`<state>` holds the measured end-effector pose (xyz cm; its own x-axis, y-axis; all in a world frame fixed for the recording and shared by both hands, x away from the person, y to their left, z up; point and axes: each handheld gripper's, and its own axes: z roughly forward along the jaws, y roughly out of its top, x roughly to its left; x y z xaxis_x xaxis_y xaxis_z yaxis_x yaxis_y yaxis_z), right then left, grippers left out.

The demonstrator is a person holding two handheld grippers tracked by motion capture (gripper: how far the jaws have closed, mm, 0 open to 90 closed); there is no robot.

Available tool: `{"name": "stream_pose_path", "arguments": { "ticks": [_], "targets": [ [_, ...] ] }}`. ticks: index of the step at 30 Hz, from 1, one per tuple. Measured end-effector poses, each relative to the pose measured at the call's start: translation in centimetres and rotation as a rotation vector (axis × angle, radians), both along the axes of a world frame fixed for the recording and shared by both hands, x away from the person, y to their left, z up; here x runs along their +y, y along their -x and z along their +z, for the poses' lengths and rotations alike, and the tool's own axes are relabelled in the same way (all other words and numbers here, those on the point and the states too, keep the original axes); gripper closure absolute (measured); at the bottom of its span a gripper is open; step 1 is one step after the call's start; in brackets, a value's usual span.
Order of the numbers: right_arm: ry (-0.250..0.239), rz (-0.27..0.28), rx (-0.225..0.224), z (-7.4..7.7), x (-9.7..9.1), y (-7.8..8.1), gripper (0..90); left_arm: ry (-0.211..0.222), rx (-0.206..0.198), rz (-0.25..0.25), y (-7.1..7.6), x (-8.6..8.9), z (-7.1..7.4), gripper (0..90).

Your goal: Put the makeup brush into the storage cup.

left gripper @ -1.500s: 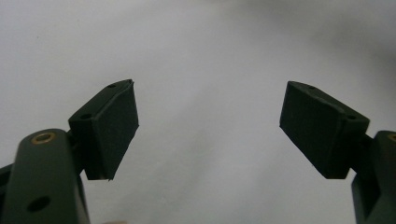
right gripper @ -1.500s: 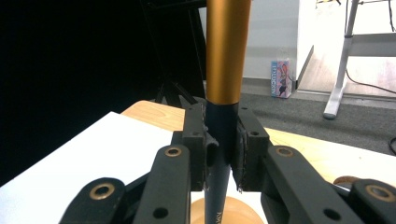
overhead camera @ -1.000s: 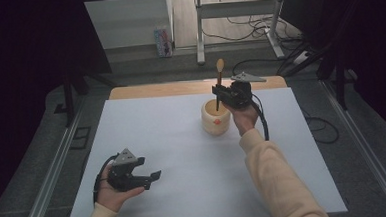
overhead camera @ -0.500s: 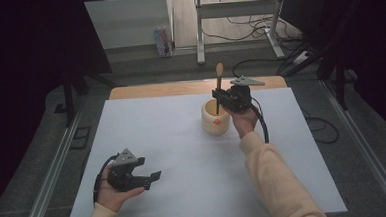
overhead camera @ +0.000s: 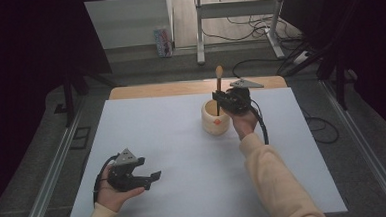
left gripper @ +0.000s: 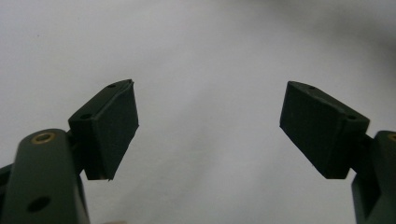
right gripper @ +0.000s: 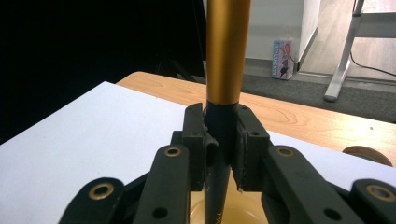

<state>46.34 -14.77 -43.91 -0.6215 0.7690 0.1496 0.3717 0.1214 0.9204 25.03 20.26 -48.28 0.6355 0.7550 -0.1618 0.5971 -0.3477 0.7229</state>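
I see the round pale wooden cup (overhead camera: 215, 119) on the white desk (overhead camera: 182, 139), with the black-and-gold-handled utensil (overhead camera: 218, 89) upright inside. My right hand-held gripper (overhead camera: 222, 98) is clamped on its handle; the left hand-held gripper (overhead camera: 152, 176) rests near the desk's front, jaws apart, empty.

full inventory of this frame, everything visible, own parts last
white sheet: 1, white, covers most of the table top
wooden table: 1, light wood, bare strip at the far edge
cup: 1, cream, orange mark on its side, right of centre on the sheet
utensil: 1, tan top and dark lower shaft, upright, lower end in the cup
small box: 1, printed, on the floor beyond the table
metal stand: 1, grey, on the far floor, cables around it
left tool: 1, black, open, low over the sheet, near left
right tool: 1, black, shut on the utensil's shaft above the cup
sleeves: 2, pale peach
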Motion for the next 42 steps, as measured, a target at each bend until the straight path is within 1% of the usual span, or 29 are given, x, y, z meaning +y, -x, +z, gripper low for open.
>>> {"name": "stream_pose_path", "arguments": {
  "ticks": [8,19,34,35,36,37,38,39,41,42],
  "targets": [
    [0.002,0.000,-0.002,-0.2,0.1,0.0,77.4,0.001,-0.001,0.000,0.0,0.0,0.0,19.8],
    [0.003,0.005,0.005,-0.5,0.1,0.1,77.4,0.000,-0.003,0.001,0.1,-0.1,0.2,19.8],
    [0.023,0.008,0.022,-1.7,0.5,0.0,77.0,-0.001,-0.002,-0.003,0.1,-0.1,0.1,20.5],
    [0.025,0.007,0.021,-1.7,0.5,0.0,75.1,0.000,-0.002,-0.002,0.1,0.0,0.1,20.5],
    [0.030,0.005,0.014,-1.8,0.5,0.0,70.8,0.000,-0.002,-0.001,0.1,0.0,0.2,20.5],
    [0.038,0.006,0.002,-1.8,0.5,0.1,62.8,0.001,-0.003,-0.001,0.1,0.0,0.2,20.4],
    [0.043,-0.006,-0.013,-1.7,0.6,0.2,55.2,0.001,-0.003,0.000,0.1,0.0,0.2,20.4],
    [0.050,-0.022,-0.027,-1.6,0.7,0.3,50.1,0.001,-0.003,0.000,0.1,0.0,0.2,20.4],
    [0.052,-0.049,-0.037,-1.3,0.7,0.5,39.9,0.002,-0.002,0.000,0.1,-0.1,0.2,20.4],
    [0.055,-0.074,-0.039,-1.2,0.8,0.7,34.6,0.000,-0.003,-0.002,0.1,-0.1,0.2,20.3]
  ]
}}
